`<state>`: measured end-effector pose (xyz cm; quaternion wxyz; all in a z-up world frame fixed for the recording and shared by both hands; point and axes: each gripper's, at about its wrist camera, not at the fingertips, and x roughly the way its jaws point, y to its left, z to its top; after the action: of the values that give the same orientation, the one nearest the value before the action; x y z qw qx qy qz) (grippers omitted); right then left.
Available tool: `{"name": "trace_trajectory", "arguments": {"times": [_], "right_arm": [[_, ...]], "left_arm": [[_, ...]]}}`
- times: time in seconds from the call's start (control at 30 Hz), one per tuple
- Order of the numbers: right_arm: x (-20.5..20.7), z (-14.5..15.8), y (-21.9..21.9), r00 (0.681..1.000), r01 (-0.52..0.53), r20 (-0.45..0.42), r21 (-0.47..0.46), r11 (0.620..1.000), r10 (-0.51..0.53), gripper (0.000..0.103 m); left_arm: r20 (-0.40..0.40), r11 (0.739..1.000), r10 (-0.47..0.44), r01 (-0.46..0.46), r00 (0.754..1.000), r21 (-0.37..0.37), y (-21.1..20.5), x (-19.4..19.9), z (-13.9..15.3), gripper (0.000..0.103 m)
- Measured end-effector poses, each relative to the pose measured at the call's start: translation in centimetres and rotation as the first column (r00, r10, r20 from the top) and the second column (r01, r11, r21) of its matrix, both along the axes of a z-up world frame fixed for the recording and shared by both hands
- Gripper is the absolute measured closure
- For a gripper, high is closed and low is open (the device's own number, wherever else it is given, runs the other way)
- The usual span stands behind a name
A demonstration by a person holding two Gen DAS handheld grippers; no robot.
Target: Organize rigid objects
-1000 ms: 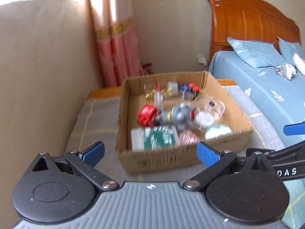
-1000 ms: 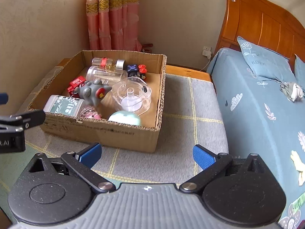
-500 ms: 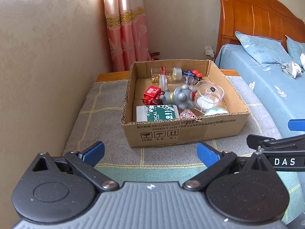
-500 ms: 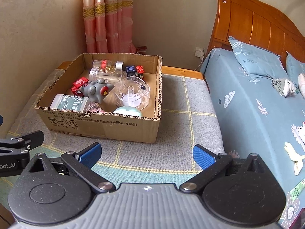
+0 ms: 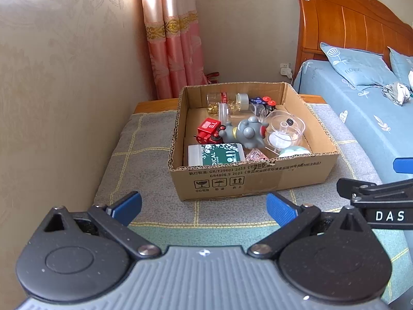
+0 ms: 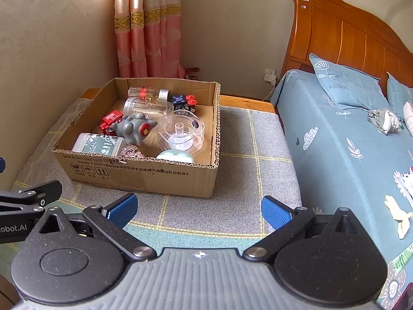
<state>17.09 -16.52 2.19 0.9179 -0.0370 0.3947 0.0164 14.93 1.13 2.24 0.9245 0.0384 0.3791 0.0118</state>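
An open cardboard box (image 5: pixel 258 178) (image 6: pixel 144 175) stands on a grey checked mat. It holds several small items: a grey toy figure (image 5: pixel 245 133) (image 6: pixel 134 128), a red toy block (image 5: pixel 209 129), a green-labelled white bottle (image 5: pixel 215 153) (image 6: pixel 98 143), a clear round container (image 5: pixel 284 131) (image 6: pixel 180 131), clear jars (image 6: pixel 147 94) and dark dice with red caps (image 6: pixel 184 102). My left gripper (image 5: pixel 204 206) is open and empty, short of the box's front wall. My right gripper (image 6: pixel 198 208) is open and empty, near the box's front right corner.
A beige wall (image 5: pixel 64 90) runs along the left of the mat (image 6: pixel 258 155). A bed with blue sheets (image 6: pixel 348 155) and a wooden headboard (image 6: pixel 348 33) lies to the right. Pink curtains (image 6: pixel 147 31) hang behind the box.
Both grippers have pulled back and up from the box, so it looks smaller and farther. Both stay open and empty. The box's contents have not moved.
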Motion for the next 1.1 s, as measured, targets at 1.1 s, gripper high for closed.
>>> {"name": "trace_trajectory", "arguments": {"times": [1.1], "right_arm": [[-0.5, 0.65, -0.16, 1.0, -0.003, 0.022, 0.002, 1.0, 0.003, 0.0]], "left_arm": [[0.012, 1.0, 0.0, 0.0, 1.0, 0.014, -0.3, -0.23, 0.3, 0.001]]}}
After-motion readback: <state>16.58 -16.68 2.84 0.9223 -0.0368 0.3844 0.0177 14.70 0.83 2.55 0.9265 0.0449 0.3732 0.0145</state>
